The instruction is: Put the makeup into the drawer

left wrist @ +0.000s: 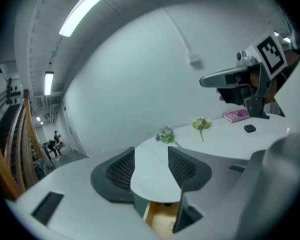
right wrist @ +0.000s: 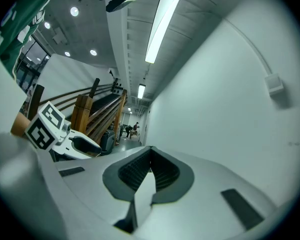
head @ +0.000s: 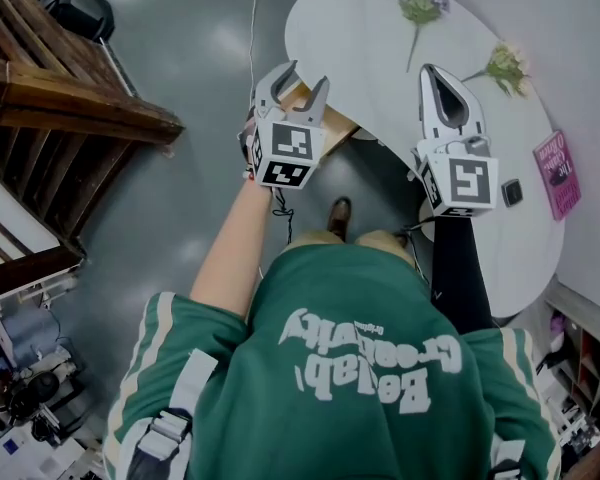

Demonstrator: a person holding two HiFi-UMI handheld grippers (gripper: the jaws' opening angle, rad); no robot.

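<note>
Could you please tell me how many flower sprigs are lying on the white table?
2: a purple sprig near the far edge, a pale sprig nearer the pink book.

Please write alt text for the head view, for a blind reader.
From above, a person in a green shirt stands at a white oval table: the left gripper is open above a light wooden drawer, the right gripper shut.

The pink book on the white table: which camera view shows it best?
The head view: the pink book lies flat, seen from above, its cover facing the camera. The left gripper view shows it small and nearly edge-on. The right gripper view does not show it.
</note>
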